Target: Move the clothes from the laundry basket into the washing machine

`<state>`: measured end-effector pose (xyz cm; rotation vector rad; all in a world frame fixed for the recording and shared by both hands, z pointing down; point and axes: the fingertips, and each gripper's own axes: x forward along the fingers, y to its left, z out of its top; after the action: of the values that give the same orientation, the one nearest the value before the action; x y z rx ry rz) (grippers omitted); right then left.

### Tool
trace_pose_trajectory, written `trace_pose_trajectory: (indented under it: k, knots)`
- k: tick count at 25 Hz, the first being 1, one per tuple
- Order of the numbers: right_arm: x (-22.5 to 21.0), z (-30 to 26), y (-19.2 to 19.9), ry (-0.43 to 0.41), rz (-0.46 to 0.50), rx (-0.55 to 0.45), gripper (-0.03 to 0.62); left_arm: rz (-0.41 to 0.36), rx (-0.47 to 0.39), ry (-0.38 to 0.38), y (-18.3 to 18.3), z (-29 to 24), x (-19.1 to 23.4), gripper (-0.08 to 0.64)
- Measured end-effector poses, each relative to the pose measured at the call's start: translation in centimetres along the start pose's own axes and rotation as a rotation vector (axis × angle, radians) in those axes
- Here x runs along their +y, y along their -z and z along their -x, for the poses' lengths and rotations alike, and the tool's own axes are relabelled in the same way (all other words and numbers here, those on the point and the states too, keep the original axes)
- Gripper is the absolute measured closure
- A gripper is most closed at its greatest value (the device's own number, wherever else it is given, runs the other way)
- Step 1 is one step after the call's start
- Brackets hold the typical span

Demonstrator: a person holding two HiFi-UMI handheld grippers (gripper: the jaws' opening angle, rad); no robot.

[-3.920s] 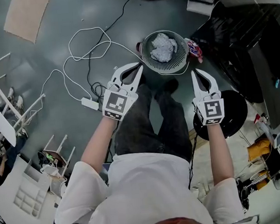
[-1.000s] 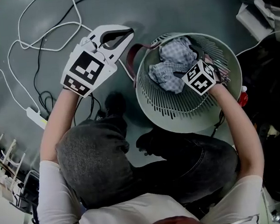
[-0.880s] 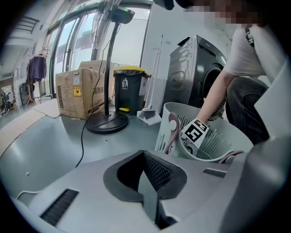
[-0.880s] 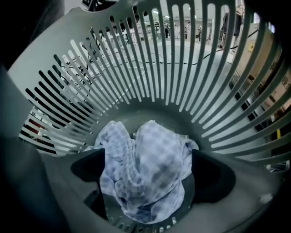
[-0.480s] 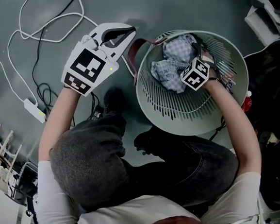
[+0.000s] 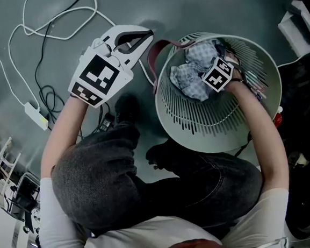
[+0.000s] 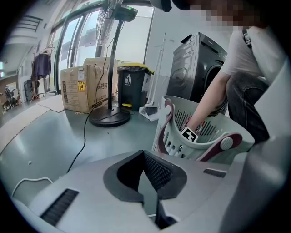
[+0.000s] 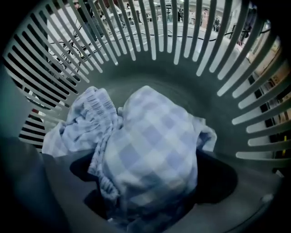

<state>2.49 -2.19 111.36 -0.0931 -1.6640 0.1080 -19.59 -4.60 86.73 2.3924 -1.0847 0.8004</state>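
While the right gripper (image 6: 217, 73) points down into the basket (image 6: 210, 137) on the floor (image 6: 187, 4), its jaws have just been opening and now stand wide. They straddle the crumpled checked cloth (image 8: 150, 145) at the bottom without clamping it. Left gripper (image 6: 146, 36), jaws together and empty, is just outside the basket's rim; the washer (image 7: 200, 68) stands beyond the basket.
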Motion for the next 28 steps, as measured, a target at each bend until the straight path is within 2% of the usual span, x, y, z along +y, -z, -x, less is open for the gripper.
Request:
trace_pose_trajectory:
  k: [3, 4, 10, 14, 17, 22, 28]
  knots:
    - [-0.1, 0.1, 0.1, 0.015, 0.024, 0.004, -0.007, -0.003, 0.000, -0.003, 0.1, 0.2, -0.1, 0.555]
    - [0.2, 0.2, 0.0, 0.015, 0.035, 0.003, 0.018, -0.004, -0.004, -0.006, 0.1, 0.2, -0.1, 0.554]
    - [2.6, 0.8, -0.1, -0.024, 0.058, 0.006, 0.264, 0.009, -0.027, -0.030, -0.8, 0.2, 0.7, 0.554]
    - [3.5, 1.1, 0.8, -0.046, 0.048, 0.026, 0.335, -0.011, -0.023, -0.032, -1.2, 0.0, 0.6, 0.555]
    - [3.7, 2.3, 0.9, -0.061, 0.037, 0.018, 0.360, -0.016, -0.030, -0.037, -1.6, -0.1, 0.9, 0.555]
    - [2.5, 5.4, 0.5, -0.023, 0.011, -0.043, 0.370, -0.014, -0.057, -0.074, -2.8, 0.0, 1.9, 0.555]
    - [2.6, 10.0, -1.5, -0.020, -0.033, -0.141, 0.370, -0.026, -0.063, -0.058, -4.5, 0.2, 2.0, 0.554]
